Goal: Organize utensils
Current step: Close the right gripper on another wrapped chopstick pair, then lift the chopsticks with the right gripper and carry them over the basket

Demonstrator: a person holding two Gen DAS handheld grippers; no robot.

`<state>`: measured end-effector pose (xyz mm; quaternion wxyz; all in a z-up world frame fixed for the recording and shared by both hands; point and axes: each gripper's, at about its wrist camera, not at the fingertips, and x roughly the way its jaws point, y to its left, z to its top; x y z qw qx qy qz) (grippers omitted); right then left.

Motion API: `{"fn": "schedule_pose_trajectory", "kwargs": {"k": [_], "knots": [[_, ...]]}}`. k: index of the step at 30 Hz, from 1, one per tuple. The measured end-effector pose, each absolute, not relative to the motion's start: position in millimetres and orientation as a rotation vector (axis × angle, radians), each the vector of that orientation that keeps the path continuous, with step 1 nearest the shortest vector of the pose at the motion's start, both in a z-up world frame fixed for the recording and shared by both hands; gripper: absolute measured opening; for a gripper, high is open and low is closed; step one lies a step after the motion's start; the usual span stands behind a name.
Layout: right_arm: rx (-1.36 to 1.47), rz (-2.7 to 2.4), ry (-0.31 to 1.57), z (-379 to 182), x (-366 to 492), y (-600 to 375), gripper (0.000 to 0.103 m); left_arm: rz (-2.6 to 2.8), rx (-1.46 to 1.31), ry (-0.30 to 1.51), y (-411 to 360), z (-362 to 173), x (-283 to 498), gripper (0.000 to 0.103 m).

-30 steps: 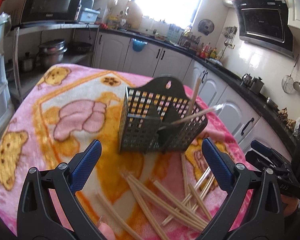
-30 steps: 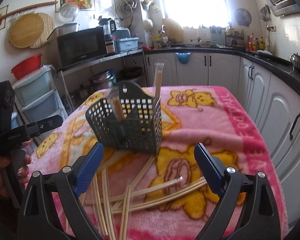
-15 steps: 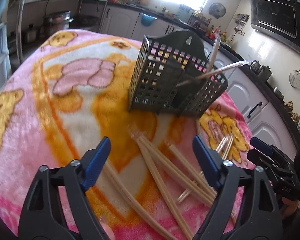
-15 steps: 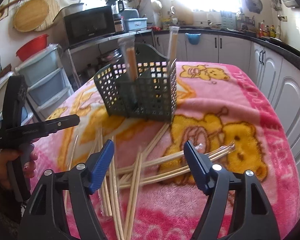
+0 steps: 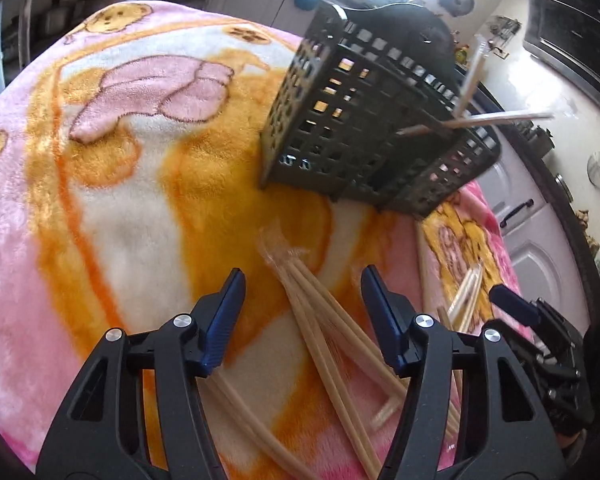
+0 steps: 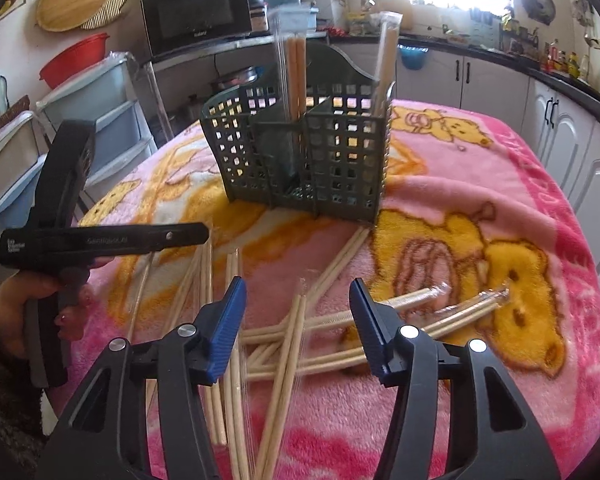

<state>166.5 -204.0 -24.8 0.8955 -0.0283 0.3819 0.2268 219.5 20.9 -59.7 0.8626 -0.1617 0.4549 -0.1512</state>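
Left wrist view, left gripper [image 5: 302, 280] half-open, closing, straddling wrapped chopsticks [image 5: 320, 320], right gripper [image 6: 298, 290] likewise over chopsticks.

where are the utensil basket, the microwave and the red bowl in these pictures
utensil basket [image 6: 340, 160]: right wrist view, on its front mesh wall
microwave [image 6: 196, 14]: right wrist view, on its dark door
red bowl [image 6: 76, 58]: right wrist view, on its outer side

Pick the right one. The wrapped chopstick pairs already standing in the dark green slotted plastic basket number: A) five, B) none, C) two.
C: the right wrist view shows two wrapped chopstick pairs upright in the dark green slotted plastic basket; the rest lie on the blanket.
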Motion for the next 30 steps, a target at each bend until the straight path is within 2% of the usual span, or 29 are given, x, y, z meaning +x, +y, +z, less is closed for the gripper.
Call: {"fn": "schedule_pose_trajectory", "kwargs": {"k": [4,8,13,16,19,21,30], "knots": [[-0.073,0.484,0.846,-34,182,-194,0.049,-0.304,-0.341,0.963,23,-62,233,0.047],[-0.063,0.488,0.911,-46,199,-189,0.046,-0.294,-0.346,0.971,27,-67,240,0.037],[-0.064,0.486,0.952,-56,208,-184,0.039,-0.289,-0.356,0.970,32,-68,243,0.028],[-0.066,0.475,0.951,-56,211,-184,0.030,-0.287,-0.356,0.970,37,-68,245,0.019],[-0.047,0.471,0.941,-52,213,-191,0.015,-0.298,-0.371,0.965,39,-66,246,0.006],[-0.038,0.463,0.934,-49,213,-195,0.009,-0.311,-0.375,0.949,41,-61,245,0.004],[0.056,0.462,0.846,-23,205,-219,0.005,-0.379,-0.351,0.844,38,-19,225,0.002]]}}
